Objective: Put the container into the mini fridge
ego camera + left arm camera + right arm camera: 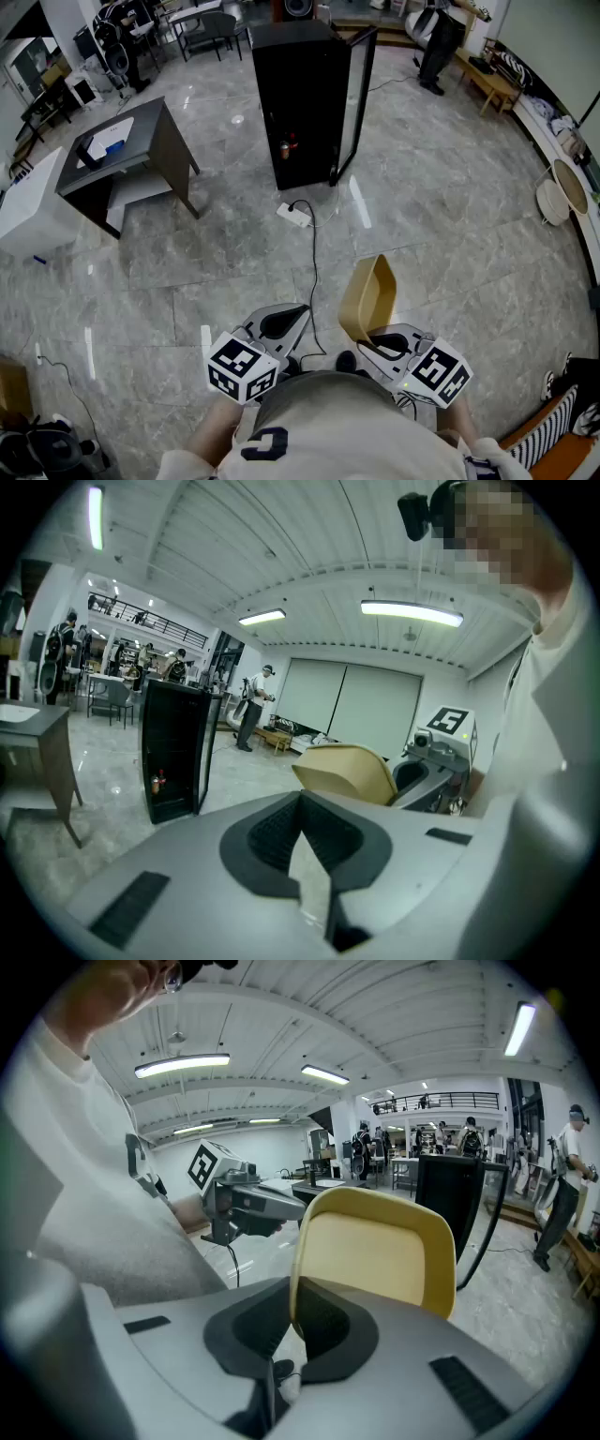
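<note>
The tan open-topped container point(367, 298) hangs by its rim from my right gripper point(362, 345), which is shut on the wall's edge; it fills the middle of the right gripper view point(380, 1255) and shows in the left gripper view point(347, 772). My left gripper point(298, 312) is held beside it at the left, shut with nothing between its pads point(272, 832). The black mini fridge point(300, 94) stands on the floor well ahead, its glass door point(357, 94) swung open to the right. Small bottles point(287, 147) sit low inside it.
A white power strip point(294, 215) and its black cable lie on the floor between me and the fridge. A grey table point(122, 150) stands at the left. A person point(436, 37) stands far back right by a bench point(492, 84).
</note>
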`<state>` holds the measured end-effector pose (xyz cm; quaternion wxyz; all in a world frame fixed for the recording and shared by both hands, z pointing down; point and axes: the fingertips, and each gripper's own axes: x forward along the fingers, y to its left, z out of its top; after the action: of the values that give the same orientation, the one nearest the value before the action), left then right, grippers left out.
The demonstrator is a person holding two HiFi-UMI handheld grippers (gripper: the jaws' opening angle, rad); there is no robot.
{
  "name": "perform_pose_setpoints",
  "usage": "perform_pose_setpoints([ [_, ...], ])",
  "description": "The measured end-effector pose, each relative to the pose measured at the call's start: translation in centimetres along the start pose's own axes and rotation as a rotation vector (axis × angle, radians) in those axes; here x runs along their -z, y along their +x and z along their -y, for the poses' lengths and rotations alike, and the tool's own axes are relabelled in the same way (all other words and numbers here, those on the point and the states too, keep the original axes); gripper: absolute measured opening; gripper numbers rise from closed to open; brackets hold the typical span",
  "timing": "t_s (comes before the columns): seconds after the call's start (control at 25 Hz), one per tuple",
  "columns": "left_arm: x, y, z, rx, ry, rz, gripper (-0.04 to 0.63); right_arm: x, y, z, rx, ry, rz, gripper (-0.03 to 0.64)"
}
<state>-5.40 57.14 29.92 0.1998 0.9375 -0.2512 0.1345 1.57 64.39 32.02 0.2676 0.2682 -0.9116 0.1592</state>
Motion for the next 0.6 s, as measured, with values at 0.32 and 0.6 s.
perform_pose_setpoints([
  [0.32,-0.5,3.4,2.5,-0.079,0.016,-0.02,0.057,1.6,-3.3,2.9,-0.055,-0.044,0.012,0.032],
  [0.6,-0.8,5.8,3.4,-0.164,0.003,-0.029,0.057,2.8,-5.3,5.3,-0.115,-0.094,0.018,0.034],
])
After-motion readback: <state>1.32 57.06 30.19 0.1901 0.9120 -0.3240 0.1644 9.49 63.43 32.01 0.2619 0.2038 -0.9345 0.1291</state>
